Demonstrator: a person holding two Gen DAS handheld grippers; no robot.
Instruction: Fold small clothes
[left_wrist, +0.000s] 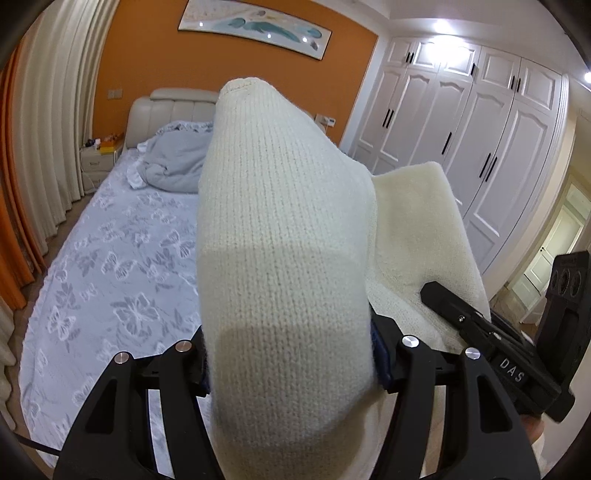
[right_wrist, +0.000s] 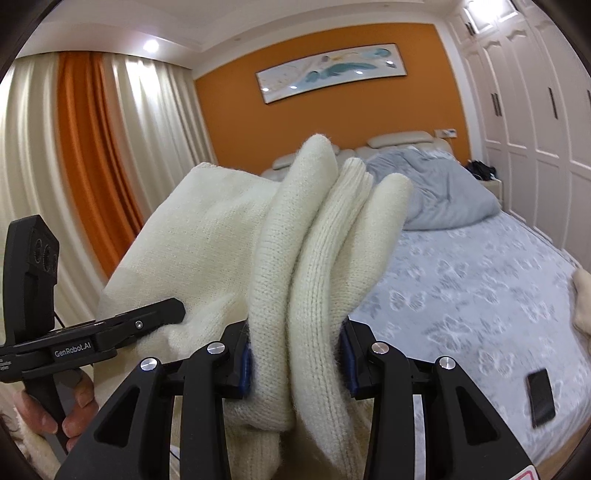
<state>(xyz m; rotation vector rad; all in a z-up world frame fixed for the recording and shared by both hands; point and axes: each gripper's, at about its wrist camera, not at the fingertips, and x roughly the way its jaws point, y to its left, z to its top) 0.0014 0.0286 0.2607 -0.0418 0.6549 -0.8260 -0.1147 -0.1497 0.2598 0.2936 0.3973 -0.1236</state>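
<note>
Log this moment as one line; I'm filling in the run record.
stage: lifting garment | left claw: shut on cream knit garment | right claw: shut on bunched folds of same garment | below: bed | phone on bed

Cream knit garment, grey butterfly-patterned bedsheet, orange wall

Open bed ahead; phone and rumpled duvet as obstacles.

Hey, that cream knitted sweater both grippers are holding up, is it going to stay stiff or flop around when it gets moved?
Probably floppy: the cream knitted sweater bunches into soft folds in the right gripper and drapes from the left gripper. Its fuzzy knit likely resists slipping. It looks bulky yet light.
</note>
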